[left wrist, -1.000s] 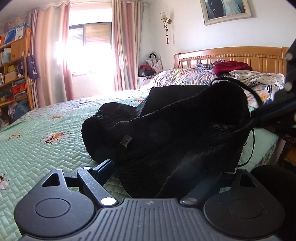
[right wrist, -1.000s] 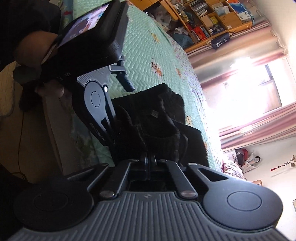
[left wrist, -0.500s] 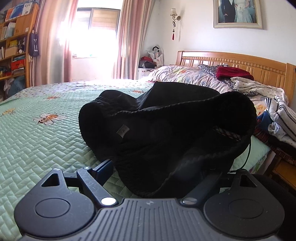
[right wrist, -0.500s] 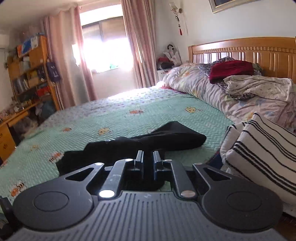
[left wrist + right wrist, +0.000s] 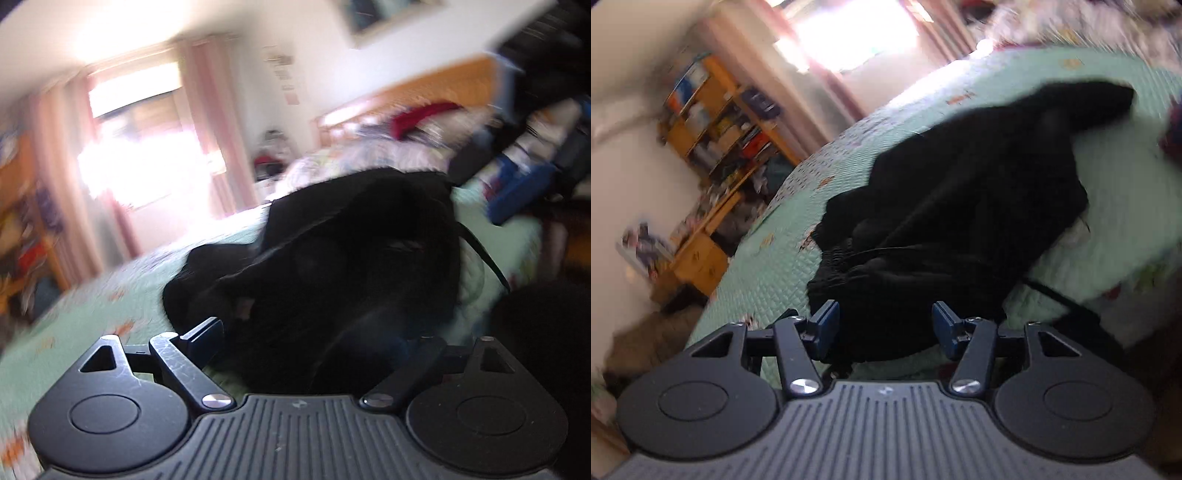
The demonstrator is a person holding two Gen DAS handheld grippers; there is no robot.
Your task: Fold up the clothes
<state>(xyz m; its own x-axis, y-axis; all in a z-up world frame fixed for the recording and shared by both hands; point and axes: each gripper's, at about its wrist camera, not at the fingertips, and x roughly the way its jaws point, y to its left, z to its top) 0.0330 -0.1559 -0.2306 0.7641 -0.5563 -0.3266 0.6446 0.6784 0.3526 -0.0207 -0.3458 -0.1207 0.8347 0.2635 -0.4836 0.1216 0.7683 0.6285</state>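
In the left wrist view, which is blurred and tilted, the left gripper [image 5: 306, 339] has its jaws spread wide; the left finger [image 5: 203, 334] is plain against the green quilt, while the right one is lost in dark cloth, so whether the pads press on anything cannot be told. A heap of black clothing [image 5: 332, 258] lies bunched on the bed [image 5: 92, 325] straight ahead, its near edge falling between the two fingers and a thin black cord trailing off its right side. Far left, a bright window [image 5: 147, 140] glows between pink curtains [image 5: 218, 125]; far right stand a wooden headboard [image 5: 424, 92] and a pile of mixed laundry with a red piece on top. In the right wrist view, also blurred and tilted, the right gripper [image 5: 884, 326] is opening its jaws to a middling gap, both blue pads [image 5: 827, 325] bare and clear of the fabric. The same black clothing [image 5: 960, 192] sprawls on the green quilt of the bed [image 5: 783, 221] just beyond the fingertips, its near crumpled edge seen in the space between them but untouched by the pads. A wooden bookshelf [image 5: 720, 118] crowded with items stands at far left beside the window.
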